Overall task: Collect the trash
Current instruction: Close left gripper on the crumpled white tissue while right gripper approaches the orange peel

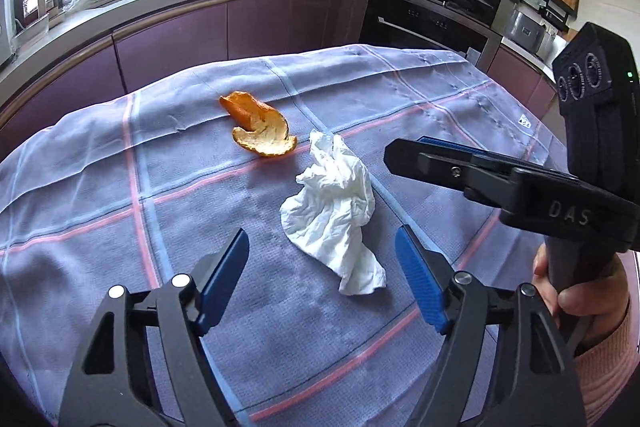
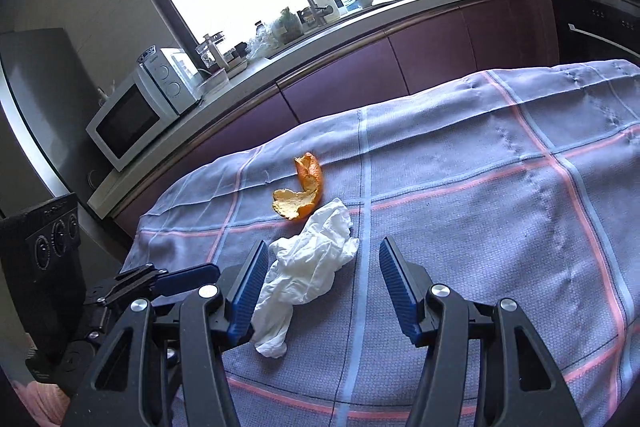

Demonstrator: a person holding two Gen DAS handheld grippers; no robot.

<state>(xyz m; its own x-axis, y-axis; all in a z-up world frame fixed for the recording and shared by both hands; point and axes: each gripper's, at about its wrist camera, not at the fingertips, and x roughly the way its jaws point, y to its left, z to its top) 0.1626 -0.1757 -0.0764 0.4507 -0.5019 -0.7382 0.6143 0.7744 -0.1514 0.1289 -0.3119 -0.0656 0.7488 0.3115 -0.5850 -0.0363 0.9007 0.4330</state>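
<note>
A crumpled white tissue (image 1: 332, 211) lies on the checked blue-grey tablecloth (image 1: 120, 207). Just beyond it sits a curled orange peel (image 1: 260, 131). My left gripper (image 1: 320, 239) is open and hangs low over the cloth, with the tissue's near end between its blue pads and no pad pressing on it. My right gripper (image 2: 324, 247) is open too and straddles the same tissue (image 2: 308, 267) from the other side. Its left pad is close against the paper. The peel (image 2: 302, 197) lies ahead of it. Each gripper shows in the other's view: right (image 1: 404, 149), left finger (image 2: 188, 277).
A hand (image 1: 580, 291) in a pink sleeve grips the right gripper's handle. Purple cabinets (image 1: 280, 19) and a cluttered counter run behind the table. There is a microwave (image 2: 132, 119) at the left and an oven (image 1: 424, 23) at the right. The cloth (image 2: 500, 227) to the right is bare.
</note>
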